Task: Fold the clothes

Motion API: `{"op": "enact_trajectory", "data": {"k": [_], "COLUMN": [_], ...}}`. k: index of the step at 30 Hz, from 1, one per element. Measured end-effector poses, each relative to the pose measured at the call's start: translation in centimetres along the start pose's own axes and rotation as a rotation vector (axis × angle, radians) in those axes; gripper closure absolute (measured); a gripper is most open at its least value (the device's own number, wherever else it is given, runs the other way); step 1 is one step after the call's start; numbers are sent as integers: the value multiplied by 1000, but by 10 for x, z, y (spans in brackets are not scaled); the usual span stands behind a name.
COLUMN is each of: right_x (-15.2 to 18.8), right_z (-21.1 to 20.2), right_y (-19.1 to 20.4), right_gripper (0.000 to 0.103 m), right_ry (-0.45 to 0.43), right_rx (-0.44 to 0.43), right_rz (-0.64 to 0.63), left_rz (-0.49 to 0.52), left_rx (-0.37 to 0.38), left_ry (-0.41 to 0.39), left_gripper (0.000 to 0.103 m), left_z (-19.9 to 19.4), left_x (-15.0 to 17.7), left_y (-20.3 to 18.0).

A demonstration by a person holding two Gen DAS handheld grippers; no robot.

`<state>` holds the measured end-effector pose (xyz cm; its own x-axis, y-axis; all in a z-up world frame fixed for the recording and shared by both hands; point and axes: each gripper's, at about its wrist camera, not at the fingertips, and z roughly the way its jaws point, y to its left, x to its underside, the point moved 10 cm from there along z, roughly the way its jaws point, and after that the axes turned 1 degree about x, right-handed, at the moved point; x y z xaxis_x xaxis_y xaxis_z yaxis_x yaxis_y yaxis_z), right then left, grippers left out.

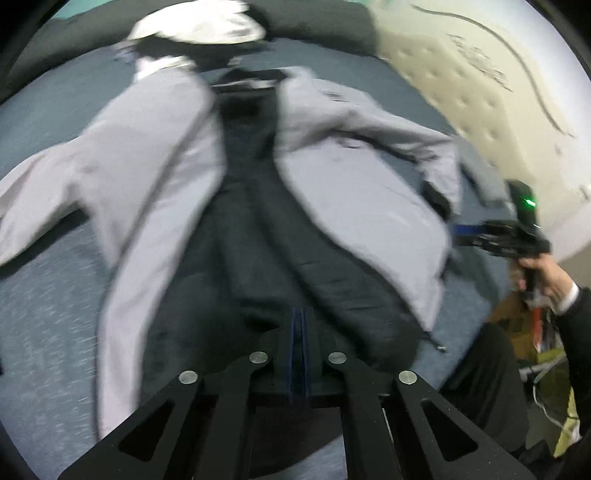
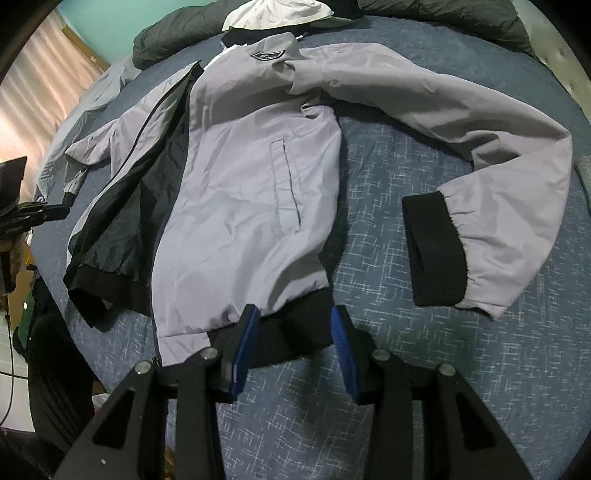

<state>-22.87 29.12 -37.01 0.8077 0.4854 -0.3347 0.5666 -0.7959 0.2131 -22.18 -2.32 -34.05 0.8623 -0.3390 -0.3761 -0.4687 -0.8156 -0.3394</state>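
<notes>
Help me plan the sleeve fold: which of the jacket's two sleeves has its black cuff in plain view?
The sleeve curving right of the jacket body, its black cuff flat on the blue cover. The other sleeve lies bunched beyond the open front.

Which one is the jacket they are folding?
On the blue bedspread, the grey jacket lies spread flat with its front open, showing dark lining. Unlike the white cloth heaped beyond its collar, it has black cuffs and a black hem.

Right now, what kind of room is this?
Likely a bedroom: the grey jacket lies on a blue bedspread, with a tufted headboard behind and a curtain at one side.
</notes>
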Motion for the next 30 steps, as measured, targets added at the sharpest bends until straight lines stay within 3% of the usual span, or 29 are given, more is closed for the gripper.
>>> {"op": "enact_trajectory", "data": {"k": [2,4,8,12,17,19,20,21,22,24,30], "right_x": [1,2,5,5,4,4,4,4,5,6,12], "right_z": [2,6,11,12,14,15,15,15,15,16,17], "right_y": [-2,-3,-4,-1,0,1,1,2,2,2,-3], "right_gripper": [62,62,62,62,62,62,62,62,62,62,62], "right_ry": [1,8,21,27,31,33,34,34,35,37,39], "right_rx": [0,5,10,13,18,21,22,21,21,19,21], "right_rz": [8,12,19,8,1,-1,-2,-2,-3,-4,14], "left_rz": [-56,-104,-178,-215,-235,-228,-220,-209,-198,-190,-163], "left_rx": [-41,-58,-85,-105,-86,-101,-108,-115,-122,-109,-63], "left_ry": [-7,-14,-7,-2,25,51,60,66,71,71,21], "left_gripper": [82,61,54,40,40,47,55,75,85,95,98], "left_z": [-6,-10,-6,0,10,16,18,19,20,21,7], "left_x": [3,7,20,33,47,52,53,54,55,54,41], "left_y": [34,58,97,121,131,131,131,130,129,124,100]}}
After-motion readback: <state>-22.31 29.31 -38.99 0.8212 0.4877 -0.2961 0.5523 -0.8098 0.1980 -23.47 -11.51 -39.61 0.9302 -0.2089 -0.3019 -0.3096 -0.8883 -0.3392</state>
